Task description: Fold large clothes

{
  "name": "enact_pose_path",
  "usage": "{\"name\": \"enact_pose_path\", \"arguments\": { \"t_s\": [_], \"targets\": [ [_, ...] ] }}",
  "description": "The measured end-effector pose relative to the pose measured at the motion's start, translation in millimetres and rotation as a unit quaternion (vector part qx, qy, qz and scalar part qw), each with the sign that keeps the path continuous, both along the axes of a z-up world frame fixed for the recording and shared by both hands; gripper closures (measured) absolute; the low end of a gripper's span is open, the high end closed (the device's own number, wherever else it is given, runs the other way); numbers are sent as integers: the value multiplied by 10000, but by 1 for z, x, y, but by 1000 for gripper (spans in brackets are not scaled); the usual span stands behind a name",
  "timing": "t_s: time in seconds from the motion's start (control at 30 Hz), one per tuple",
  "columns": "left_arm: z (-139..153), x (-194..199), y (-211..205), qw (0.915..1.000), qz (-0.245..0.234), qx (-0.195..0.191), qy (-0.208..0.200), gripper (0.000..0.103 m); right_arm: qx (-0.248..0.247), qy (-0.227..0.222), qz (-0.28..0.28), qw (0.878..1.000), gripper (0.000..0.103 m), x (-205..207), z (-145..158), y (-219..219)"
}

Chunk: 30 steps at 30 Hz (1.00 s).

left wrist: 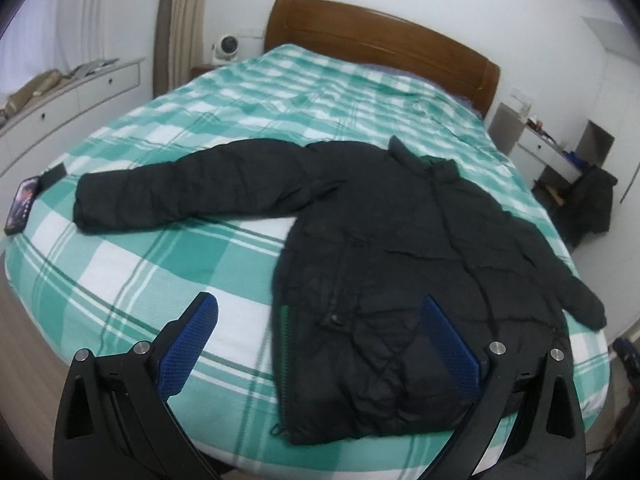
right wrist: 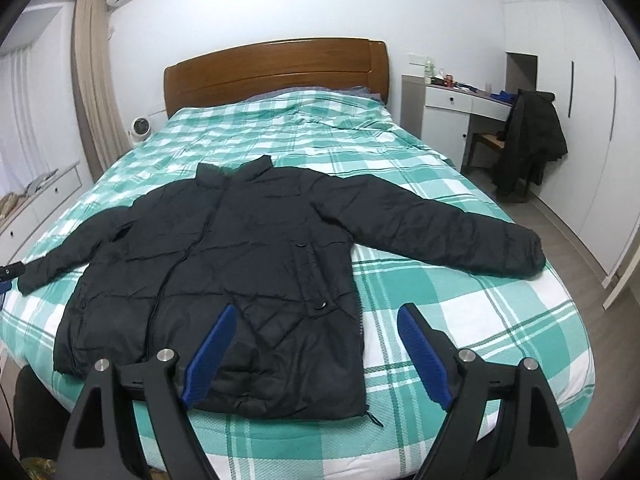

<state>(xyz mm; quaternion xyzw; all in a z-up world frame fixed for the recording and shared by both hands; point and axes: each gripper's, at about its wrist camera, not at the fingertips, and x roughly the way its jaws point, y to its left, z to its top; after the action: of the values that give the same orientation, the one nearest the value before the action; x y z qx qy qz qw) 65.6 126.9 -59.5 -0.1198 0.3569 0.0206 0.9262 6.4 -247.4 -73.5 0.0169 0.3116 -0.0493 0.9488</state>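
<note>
Bedroom walls, a wooden headboard (left wrist: 380,40) and a green-and-white checked bed (left wrist: 160,264) fill the left wrist view. A black puffer jacket (left wrist: 400,280) lies flat and face up near the foot of the bed, collar toward the headboard, one sleeve (left wrist: 180,188) stretched out toward a phone (left wrist: 22,208) at the mattress edge. The left gripper (left wrist: 318,312) hangs above the jacket's hem corner, its fingers (left wrist: 192,344) spread wide with nothing between them; one finger is over bare cover, the other over the jacket's body. My concern here is that a grab at this slippery, thick corner may catch only the top layer, so the front panel lifts while the back stays put. Pulling the long sleeve inward could also drag it across the phone's side of the bed and nudge the phone off the edge.

From the right wrist view the same jacket is spread in the middle of the bed, its other sleeve (right wrist: 460,232) reaching close to the bed's far side edge. The right gripper (right wrist: 316,316) hovers over the opposite hem corner, fingers (right wrist: 424,356) also wide and empty. The hem sits just beside the foot edge, so an uneven lift by the two hands could let the bulky padding slide off the mattress. Puffy fill tends to spring back, and a fold may not stay flat.
</note>
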Motion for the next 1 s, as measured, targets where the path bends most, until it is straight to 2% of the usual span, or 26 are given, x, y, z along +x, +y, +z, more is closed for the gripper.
{"name": "enact_pose_path", "arguments": {
  "t_s": [0.13,0.2,0.23,0.4,0.47,0.53,0.6,0.7,0.77,0.87,1.0],
  "targets": [
    [-5,-6,-9,9998,-140,-117,-25,2,129,-570,92,9983,17,-8,14,-1],
    [-8,-9,-10,9997,-139,-192,3,2,37,-896,160,9958,7,-14,20,0],
    [-9,-12,-11,9996,-136,-239,-4,2,-12,-970,192,9951,1,-15,21,1],
    [-21,-19,-19,9984,-300,-450,175,2,-83,-977,365,9945,0,-19,17,6],
    [-24,-17,-25,9977,-504,-304,341,2,-111,-1049,483,9932,0,-20,15,9],
    [-28,-11,-33,9957,-680,92,624,2,-81,-1162,647,9911,0,-24,14,13],
    [-27,-12,-36,9949,-565,539,639,2,67,-1068,747,9915,0,-22,12,14],
    [-19,-17,-36,9940,-605,791,445,2,205,-657,746,9948,0,-16,8,13],
    [-13,-21,-31,9956,-658,584,323,2,153,-475,581,9971,0,-13,5,13],
    [-11,-17,-23,9970,-577,334,392,2,-86,-124,322,9994,0,-7,-1,11],
    [-13,-15,-21,9966,-460,534,436,2,-144,124,262,9995,0,-9,-10,8]
  ]
}}
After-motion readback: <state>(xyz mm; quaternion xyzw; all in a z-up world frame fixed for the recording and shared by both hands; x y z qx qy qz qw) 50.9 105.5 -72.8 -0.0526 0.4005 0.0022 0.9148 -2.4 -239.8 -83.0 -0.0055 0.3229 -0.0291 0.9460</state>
